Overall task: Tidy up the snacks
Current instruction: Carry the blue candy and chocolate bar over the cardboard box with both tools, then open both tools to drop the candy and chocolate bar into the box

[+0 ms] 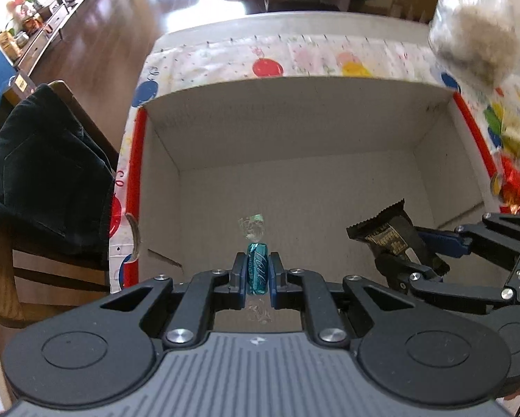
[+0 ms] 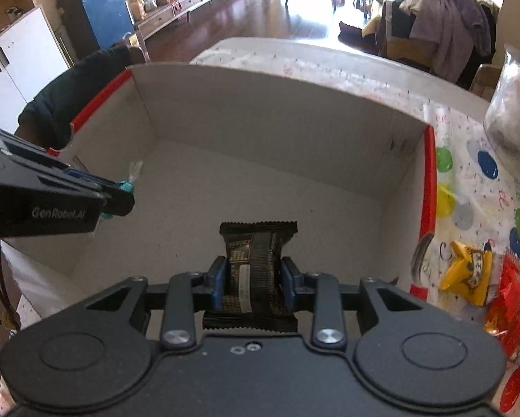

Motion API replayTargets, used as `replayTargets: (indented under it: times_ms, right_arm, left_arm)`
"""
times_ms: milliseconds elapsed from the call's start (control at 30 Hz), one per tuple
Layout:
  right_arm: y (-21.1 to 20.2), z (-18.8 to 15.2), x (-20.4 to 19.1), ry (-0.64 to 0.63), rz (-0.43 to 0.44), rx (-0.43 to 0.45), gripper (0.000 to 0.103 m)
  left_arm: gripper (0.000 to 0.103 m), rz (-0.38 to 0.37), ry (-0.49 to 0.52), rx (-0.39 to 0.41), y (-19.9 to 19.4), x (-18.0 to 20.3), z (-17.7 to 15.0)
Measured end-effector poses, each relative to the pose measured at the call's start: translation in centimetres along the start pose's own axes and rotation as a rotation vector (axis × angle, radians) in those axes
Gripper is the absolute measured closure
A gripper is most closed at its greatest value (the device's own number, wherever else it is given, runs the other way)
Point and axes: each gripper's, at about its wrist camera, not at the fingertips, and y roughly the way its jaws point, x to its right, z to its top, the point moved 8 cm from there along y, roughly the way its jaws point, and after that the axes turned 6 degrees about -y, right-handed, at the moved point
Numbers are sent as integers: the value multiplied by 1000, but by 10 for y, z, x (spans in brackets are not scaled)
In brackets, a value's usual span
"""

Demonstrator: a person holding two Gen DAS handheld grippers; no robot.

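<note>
My left gripper (image 1: 257,271) is shut on a teal wrapped candy (image 1: 257,267) and holds it over the open cardboard box (image 1: 294,118). My right gripper (image 2: 253,278) is shut on a black snack packet (image 2: 256,243) and holds it over the same box (image 2: 260,104). In the left wrist view the right gripper (image 1: 416,250) and its black packet (image 1: 385,231) are at the right. In the right wrist view the left gripper (image 2: 121,196) with the teal candy (image 2: 126,186) is at the left. The box floor shows bare.
The box has red edges and stands on a table with a dotted cloth (image 2: 468,180). Yellow snacks (image 2: 468,271) and red snacks (image 2: 510,305) lie to its right. A clear bag of pale stuff (image 1: 478,41) stands at the far right. A chair with dark clothing (image 1: 44,173) is left.
</note>
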Motion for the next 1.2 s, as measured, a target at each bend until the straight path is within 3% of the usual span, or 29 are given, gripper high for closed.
replayTargets:
  times_ms: [333, 600, 767, 900, 1033, 1200]
  right_arm:
    - [-6, -5, 2, 14, 27, -25, 70]
    - [-33, -8, 6, 35, 37, 26, 65]
    - [-54, -3, 12, 43, 31, 70, 63]
    - [-70, -1, 13, 30, 12, 112, 58]
    - [-87, 1, 18, 34, 9, 156, 42]
    - [-108, 2, 21, 46, 15, 203, 38]
  left_arm:
    - [90, 16, 32, -46, 4, 5, -2]
    - [77, -15, -21, -5, -10, -1, -2]
    - [77, -39, -43, 23, -21, -1, -7]
    - [77, -56, -48, 65, -34, 2, -8]
    - [77, -77, -44, 106, -51, 9, -9]
    - [75, -95, -31, 159, -70, 20, -11]
